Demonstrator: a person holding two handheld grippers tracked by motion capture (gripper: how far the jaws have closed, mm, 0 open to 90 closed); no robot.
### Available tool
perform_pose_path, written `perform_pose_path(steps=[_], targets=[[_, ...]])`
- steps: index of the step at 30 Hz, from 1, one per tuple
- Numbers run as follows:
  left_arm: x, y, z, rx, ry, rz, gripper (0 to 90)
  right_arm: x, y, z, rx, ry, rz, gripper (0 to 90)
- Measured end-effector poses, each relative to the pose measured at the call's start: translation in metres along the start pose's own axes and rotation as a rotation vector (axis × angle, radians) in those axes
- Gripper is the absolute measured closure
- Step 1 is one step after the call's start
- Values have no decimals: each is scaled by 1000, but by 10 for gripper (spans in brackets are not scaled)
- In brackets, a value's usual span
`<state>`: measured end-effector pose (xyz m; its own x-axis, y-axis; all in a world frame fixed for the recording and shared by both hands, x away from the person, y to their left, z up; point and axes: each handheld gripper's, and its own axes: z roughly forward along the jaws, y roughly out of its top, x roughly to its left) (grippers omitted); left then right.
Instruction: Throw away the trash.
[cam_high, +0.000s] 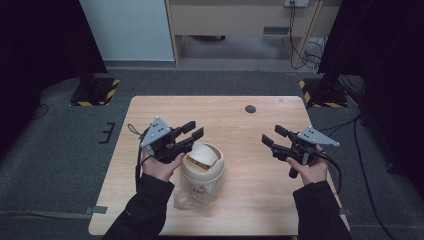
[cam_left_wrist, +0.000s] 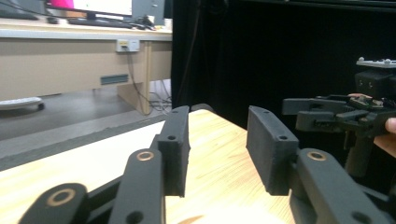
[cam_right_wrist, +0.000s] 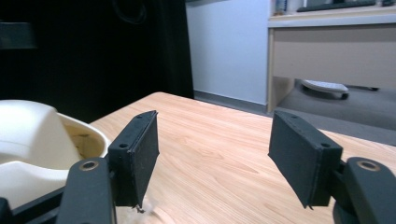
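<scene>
The cream lidded bin (cam_high: 202, 169) stood upright on the wooden table (cam_high: 250, 200), near the person's edge and left of the middle, its domed swing lid tipped so that the mouth showed something tan inside; a piece of clear wrapping (cam_high: 181, 199) lay against its base on the near side. Its long axis ran straight up, so any hold would probably have to come at the rim or the lid from the side or from above. The left gripper (cam_high: 192, 131) hung just beside the bin's upper left rim, its tips pointing past the rim toward the far right; whether it touched the rim could not be told from the high view. In the left gripper view its jaws stood apart with bare tabletop between them, so it held nothing. The right gripper (cam_high: 274, 136) was well apart on the bin's right, aimed leftward at it, jaws spread wide and empty; in the right gripper view the bin (cam_right_wrist: 32, 144) lay at the left edge, beyond the left jaw. The left hand (cam_high: 161, 166) was plainly the nearer of the two; the right hand (cam_high: 309, 167) would have had open table to cross.
</scene>
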<state>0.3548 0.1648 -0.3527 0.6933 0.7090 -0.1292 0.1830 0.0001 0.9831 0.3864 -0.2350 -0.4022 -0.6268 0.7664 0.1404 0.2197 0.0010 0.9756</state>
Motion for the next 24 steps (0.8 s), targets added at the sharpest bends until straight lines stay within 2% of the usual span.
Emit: perform_pose_path(steps=[2,3,4,5,6,8,9,11,12,13,14,15,16,17,20,23,24], targets=[[3,-2,-6,2,11,-1,535,-2,-1,-1,4,-8,2,321],[11,-8,-17,4,31,1,506,-7,-3,-3,14,-23,6,309],[11,-8,-17,4,31,1,491,-9,-5,-3,20,-32,4,304],[20,-15,-29,22,49,3,485,-11,-6,-3,26,-40,5,301],[20,-15,-29,22,49,3,470,-11,-6,-3,26,-40,5,301],[28,-25,-40,43,74,-2,458,-14,-10,-4,37,-51,14,290],[36,-36,-50,73,97,-7,438,-17,-13,-3,47,-60,25,284],[43,-50,-58,104,120,-20,409,-20,-16,-3,57,-70,27,273],[43,-50,-58,104,120,-20,394,-21,-18,-2,63,-74,32,269],[49,-64,-64,148,147,-19,379,-22,-19,-2,69,-79,34,266],[49,-64,-64,148,147,-19,363,-22,-19,-2,69,-79,34,266],[54,-80,-69,194,179,-27,346,-25,-23,-2,81,-88,46,259],[54,-80,-69,194,179,-27,328,-25,-23,-2,81,-88,46,259],[60,-95,-72,245,203,-40,312,-28,-26,-2,95,-97,56,248],[69,-117,-75,322,238,-41,247,-33,-32,-1,120,-110,71,231],[80,-134,-77,399,265,-56,213,-39,-41,0,160,-127,78,202],[80,-134,-77,399,265,-56,197,-39,-41,0,160,-127,78,202]])
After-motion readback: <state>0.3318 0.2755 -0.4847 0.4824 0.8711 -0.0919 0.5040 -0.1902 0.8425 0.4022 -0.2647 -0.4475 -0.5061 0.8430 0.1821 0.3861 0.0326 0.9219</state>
